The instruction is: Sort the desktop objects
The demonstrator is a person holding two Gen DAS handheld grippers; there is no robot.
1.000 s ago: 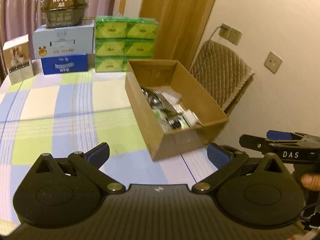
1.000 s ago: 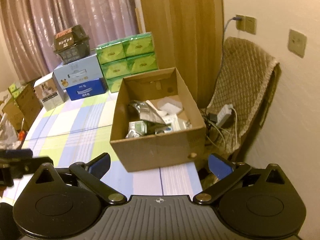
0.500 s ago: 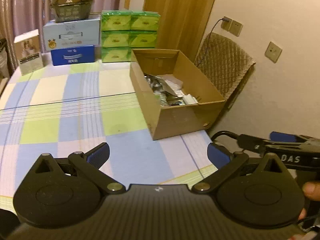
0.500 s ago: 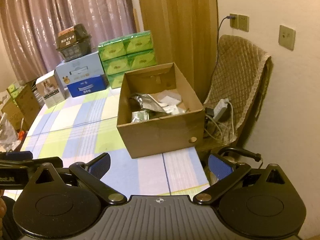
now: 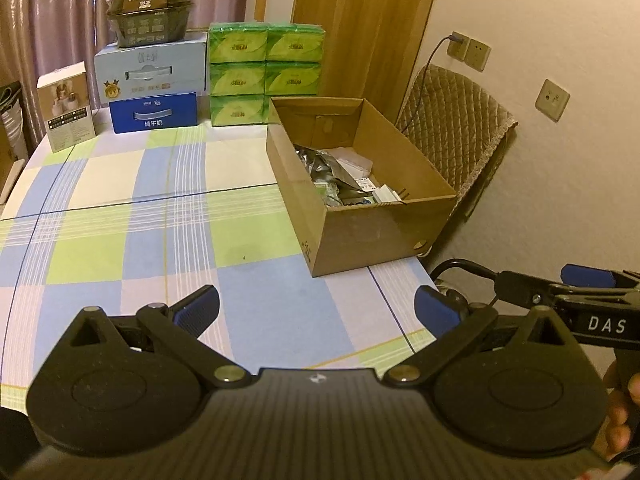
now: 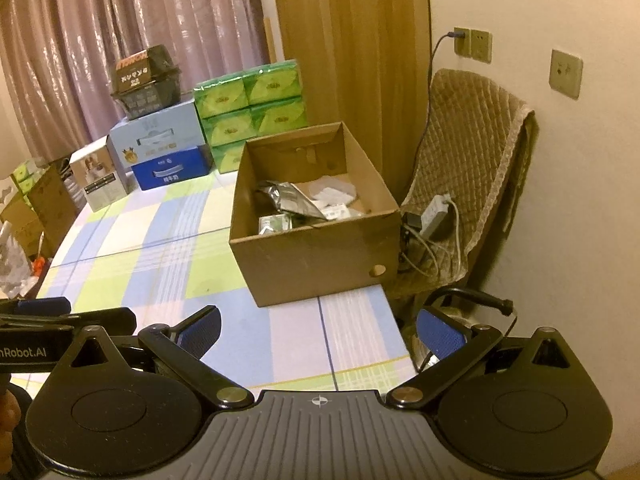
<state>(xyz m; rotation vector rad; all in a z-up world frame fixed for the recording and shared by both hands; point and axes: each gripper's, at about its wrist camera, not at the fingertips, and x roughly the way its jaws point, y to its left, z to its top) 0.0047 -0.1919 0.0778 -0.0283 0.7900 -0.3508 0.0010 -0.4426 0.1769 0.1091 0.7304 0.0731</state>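
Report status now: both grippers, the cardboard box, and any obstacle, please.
Left gripper open, empty. Right gripper open, empty. Cardboard box on tablecloth, small items inside. Nothing between grippers and box.

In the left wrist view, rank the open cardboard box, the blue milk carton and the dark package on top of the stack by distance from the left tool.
1. Open cardboard box, ahead right.
2. Blue milk carton, far edge, left of centre.
3. Dark package, topping the pale blue box behind it.

Cream wall (image 6: 580, 200), perhaps pinkish curtains (image 6: 100, 32), padded chair (image 6: 472, 152).
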